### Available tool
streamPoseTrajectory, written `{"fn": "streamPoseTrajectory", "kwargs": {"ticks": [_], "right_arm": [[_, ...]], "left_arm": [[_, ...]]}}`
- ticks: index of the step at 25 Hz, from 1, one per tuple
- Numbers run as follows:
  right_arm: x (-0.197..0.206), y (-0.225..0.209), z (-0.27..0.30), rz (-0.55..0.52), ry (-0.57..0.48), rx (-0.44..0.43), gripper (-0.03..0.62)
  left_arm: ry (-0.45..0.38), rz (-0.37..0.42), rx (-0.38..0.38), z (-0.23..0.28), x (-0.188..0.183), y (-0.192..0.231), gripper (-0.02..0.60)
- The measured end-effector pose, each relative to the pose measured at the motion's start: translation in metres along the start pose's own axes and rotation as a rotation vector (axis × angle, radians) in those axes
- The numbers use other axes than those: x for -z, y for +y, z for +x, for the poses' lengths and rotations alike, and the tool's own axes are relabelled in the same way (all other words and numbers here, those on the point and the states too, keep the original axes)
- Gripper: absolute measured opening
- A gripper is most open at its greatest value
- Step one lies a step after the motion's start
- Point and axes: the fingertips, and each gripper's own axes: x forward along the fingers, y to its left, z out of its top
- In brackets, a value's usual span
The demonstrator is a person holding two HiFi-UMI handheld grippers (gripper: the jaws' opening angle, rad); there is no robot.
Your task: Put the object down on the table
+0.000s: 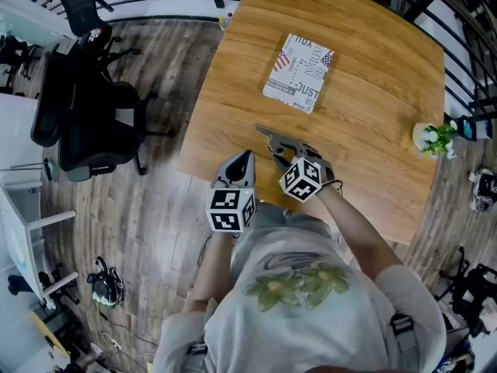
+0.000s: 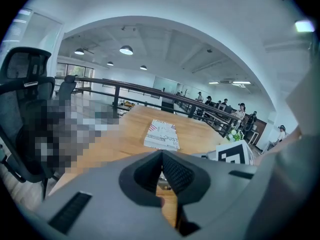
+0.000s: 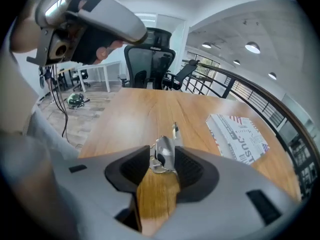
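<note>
metal object (image 1: 272, 136) near table (image 1: 373, 92) edge, right tool (image 3: 162, 156) spread around it, left tool (image 2: 161, 156) pressed together

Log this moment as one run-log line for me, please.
right gripper: open around metal tool | metal tool: on table | left gripper: shut, empty

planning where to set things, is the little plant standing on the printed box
No, the little plant stands by the edge of the table, well apart from the printed box.
</note>
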Motion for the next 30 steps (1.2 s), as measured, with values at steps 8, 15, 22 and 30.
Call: {"fn": "streamPoseTrajectory", "kwargs": {"ticks": [8, 15, 22, 30], "right_arm": [[-0.036, -0.019, -0.046, 0.171, -0.164, -0.007, 0.153], [-0.075, -0.034, -0.096, 0.262, -0.328, 0.008, 0.082], [-0.094, -0.043, -0.155, 0.313, -0.485, 0.049, 0.006], [-0.091, -0.038, -0.203, 0.322, -0.536, 0.055, 0.005]], "left_arm": [[-0.058, 0.001, -0.025, -0.008, -0.018, -0.008, 0.012], [-0.115, 0.012, -0.039, -0.018, -0.039, -0.023, 0.012], [-0.155, 0.014, -0.040, -0.032, -0.049, -0.046, 0.012], [-0.174, 0.023, -0.035, -0.043, -0.044, -0.076, 0.012]]}}
